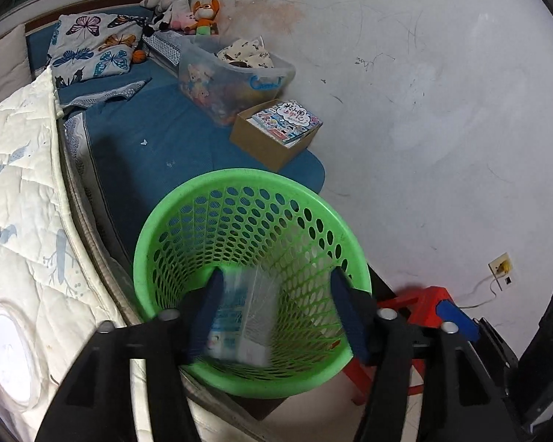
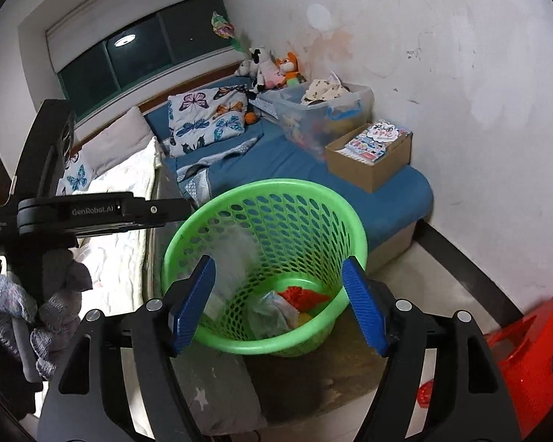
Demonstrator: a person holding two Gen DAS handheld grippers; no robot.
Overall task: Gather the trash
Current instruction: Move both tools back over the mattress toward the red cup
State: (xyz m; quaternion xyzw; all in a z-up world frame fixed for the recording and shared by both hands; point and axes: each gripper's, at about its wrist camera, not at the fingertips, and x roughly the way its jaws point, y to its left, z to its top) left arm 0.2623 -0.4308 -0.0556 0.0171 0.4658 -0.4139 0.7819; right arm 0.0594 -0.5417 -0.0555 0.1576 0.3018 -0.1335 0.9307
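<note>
A green perforated trash basket stands on the floor by the bed; it also shows in the right wrist view. My left gripper is open above its mouth, and a blurred white and blue carton is between its fingers, falling free into the basket. In the right wrist view the same piece appears as a white blur along the basket's left wall. My right gripper is open and empty over the basket's near rim. Red and clear plastic trash lies at the bottom.
A bed with a blue sheet and a white quilt lies left. A cardboard box of books and a clear toy bin sit on the bed by the wall. A red stool stands at the right. The left gripper's body is left of the basket.
</note>
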